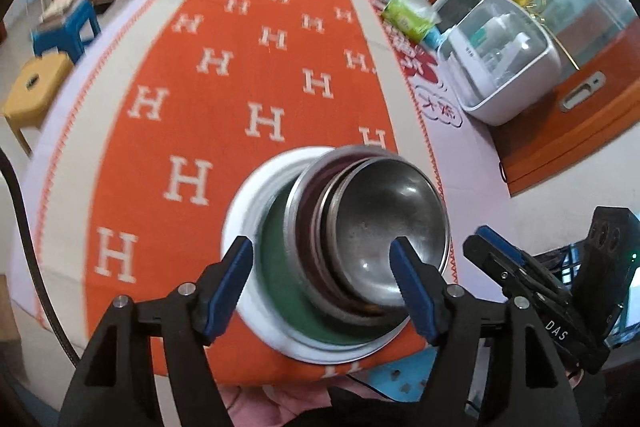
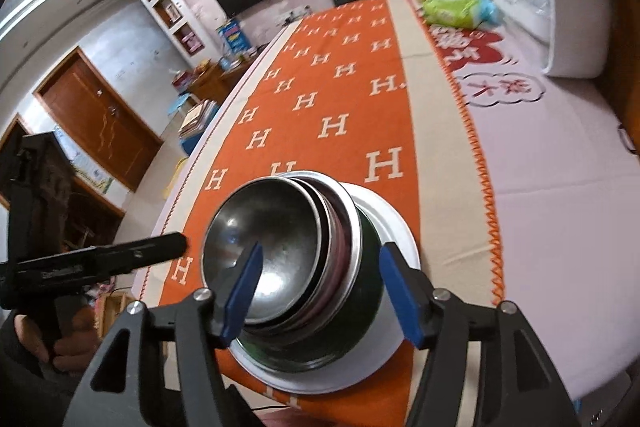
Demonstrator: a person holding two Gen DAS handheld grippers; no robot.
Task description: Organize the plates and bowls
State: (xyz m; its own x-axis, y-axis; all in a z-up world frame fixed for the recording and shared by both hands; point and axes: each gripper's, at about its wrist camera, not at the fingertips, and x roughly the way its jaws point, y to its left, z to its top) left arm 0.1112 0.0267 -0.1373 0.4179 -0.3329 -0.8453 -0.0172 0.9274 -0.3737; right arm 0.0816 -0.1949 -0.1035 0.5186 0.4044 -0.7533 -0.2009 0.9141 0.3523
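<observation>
Your stack of bowls sits near the front edge of the desk (image 1: 500, 163), on the orange cloth (image 1: 240, 75) with white H letters. At the bottom is a white plate (image 1: 240, 211), on it a dark green bowl (image 1: 280, 267), and nested inside that several steel bowls (image 1: 384, 223) that lean to one side. How many steel bowls there are you cannot count; only their rims show, and the picture is smeared there.

Your left gripper (image 1: 322, 289) hangs over the stack with its jaws standing wide, blue pads clear of every rim and nothing between them pressed. Your right gripper (image 2: 320, 293) is likewise wide apart above the same stack, one pad in front of the steel bowls' hollow, the other beside the green bowl's wall, neither touching as far as you can tell. No earlier view is there to compare.

The near rim of the plate is hidden behind both grippers' frames. In the left wrist view the right gripper shows only partly at the right edge; in the right wrist view the left one is a dark blur at the left, with a hand (image 2: 36, 339) around its handle. A white lidded box (image 1: 504, 63) stands well apart at the far right, its contents hard to make out.
</observation>
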